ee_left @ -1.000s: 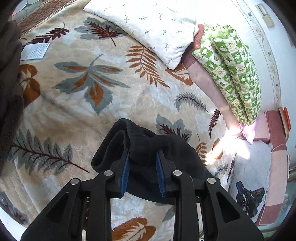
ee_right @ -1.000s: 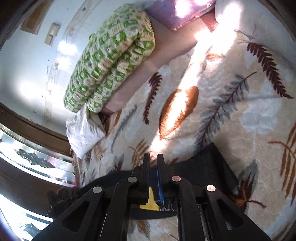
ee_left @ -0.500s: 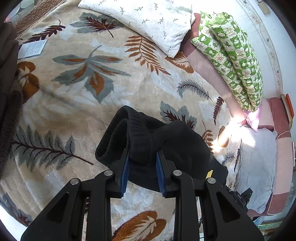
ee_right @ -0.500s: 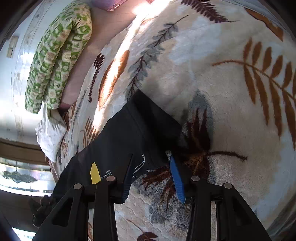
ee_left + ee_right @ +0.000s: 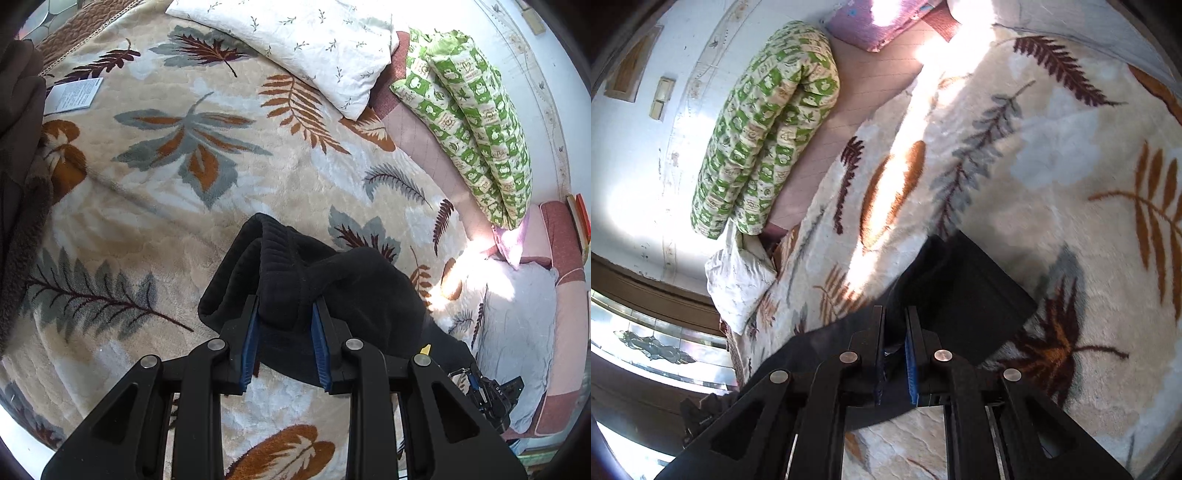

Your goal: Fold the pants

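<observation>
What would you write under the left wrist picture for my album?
The left tool pinches the ribbed waistband of black pants above a leaf-patterned blanket.

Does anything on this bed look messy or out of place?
Mostly the black pants: bunched in a rumpled heap at the waistband, not flat on the leaf-print blanket. A white paper slip also lies loose near the blanket's edge.
</observation>
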Tool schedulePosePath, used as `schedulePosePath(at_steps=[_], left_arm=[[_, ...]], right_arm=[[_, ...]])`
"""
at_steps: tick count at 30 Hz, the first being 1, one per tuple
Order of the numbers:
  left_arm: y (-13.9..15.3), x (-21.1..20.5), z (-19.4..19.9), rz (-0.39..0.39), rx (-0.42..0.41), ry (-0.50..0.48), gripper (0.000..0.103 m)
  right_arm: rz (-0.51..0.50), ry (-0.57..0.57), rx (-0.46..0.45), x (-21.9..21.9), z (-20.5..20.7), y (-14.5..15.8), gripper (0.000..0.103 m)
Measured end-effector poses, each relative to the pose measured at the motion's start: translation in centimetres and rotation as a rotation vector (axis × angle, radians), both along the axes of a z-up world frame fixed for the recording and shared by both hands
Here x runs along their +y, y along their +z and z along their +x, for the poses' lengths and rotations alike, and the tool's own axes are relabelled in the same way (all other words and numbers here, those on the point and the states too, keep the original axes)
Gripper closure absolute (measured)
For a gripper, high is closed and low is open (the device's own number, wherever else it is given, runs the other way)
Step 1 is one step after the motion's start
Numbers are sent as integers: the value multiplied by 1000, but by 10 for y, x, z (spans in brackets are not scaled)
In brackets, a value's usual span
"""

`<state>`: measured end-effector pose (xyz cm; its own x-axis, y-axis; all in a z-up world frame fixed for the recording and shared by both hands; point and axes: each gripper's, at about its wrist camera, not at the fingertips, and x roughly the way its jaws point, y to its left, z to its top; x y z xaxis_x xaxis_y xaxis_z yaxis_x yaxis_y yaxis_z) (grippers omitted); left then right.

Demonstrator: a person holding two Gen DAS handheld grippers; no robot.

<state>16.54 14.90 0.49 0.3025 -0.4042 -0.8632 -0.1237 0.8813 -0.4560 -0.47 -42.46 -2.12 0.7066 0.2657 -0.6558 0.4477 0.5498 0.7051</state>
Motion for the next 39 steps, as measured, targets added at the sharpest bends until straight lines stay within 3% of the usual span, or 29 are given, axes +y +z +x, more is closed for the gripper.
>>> schedulePosePath(at_steps=[6,9,12,18,22,24,27,30,35,39], left_arm=[[25,-1,21,-29,-36,37,79],[34,-2,18,-17,-77,23,79],[28,0,4,11,-87,-15,79],[-9,9,-24,48,-17,-83,79],[-26,14,-33,34,20,-119,79],[-31,11,-36,59,25,-156,79],[-41,3,-39,122,38,-190,78],[-48,-3,-40,190,54,-199,77],[-39,2,-54,185,45,-223,72],[-19,17,-67,184,15,-252,72]], right_arm=[[8,3,-187,-5,39,61,95],[5,6,-235,-10,40,73,95],[24,7,-180,-18,29,48,95],[114,-41,-66,-31,-20,-26,95],[163,-105,-69,-43,-52,-49,95],[172,-137,-69,-51,-66,-55,95],[143,-129,5,-57,-68,-66,90],[55,-129,38,-56,-67,-61,90],[-17,-97,71,-63,-73,-44,72],[-136,-47,44,-61,-71,-11,66]])
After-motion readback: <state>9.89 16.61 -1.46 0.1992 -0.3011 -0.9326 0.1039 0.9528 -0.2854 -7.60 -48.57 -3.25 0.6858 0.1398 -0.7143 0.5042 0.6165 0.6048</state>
